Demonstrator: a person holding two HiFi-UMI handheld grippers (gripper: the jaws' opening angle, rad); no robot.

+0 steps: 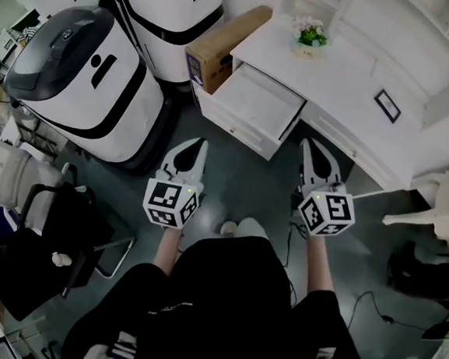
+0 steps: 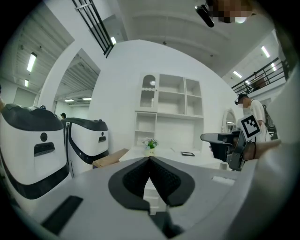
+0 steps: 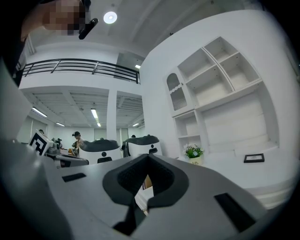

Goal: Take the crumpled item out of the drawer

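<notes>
A white drawer [image 1: 254, 107] stands pulled out of the white desk [image 1: 351, 76], its flat bottom in plain view; I make out no crumpled item in it. My left gripper [image 1: 199, 144] hovers above the floor just short of the drawer's front edge, jaws together and empty. My right gripper [image 1: 308, 148] is held at the drawer's right, close to the desk front, also shut on nothing. In the left gripper view the left gripper [image 2: 150, 159] has its pads meeting at the tip, and the right gripper [image 3: 147, 156] looks the same in the right gripper view.
A cardboard box [image 1: 224, 46] leans by the drawer's left side. Two big white-and-black machines [image 1: 85, 77] fill the left. A small flower pot [image 1: 310, 34] and a picture frame [image 1: 387, 105] sit on the desk. A white chair [image 1: 440, 209] stands at right.
</notes>
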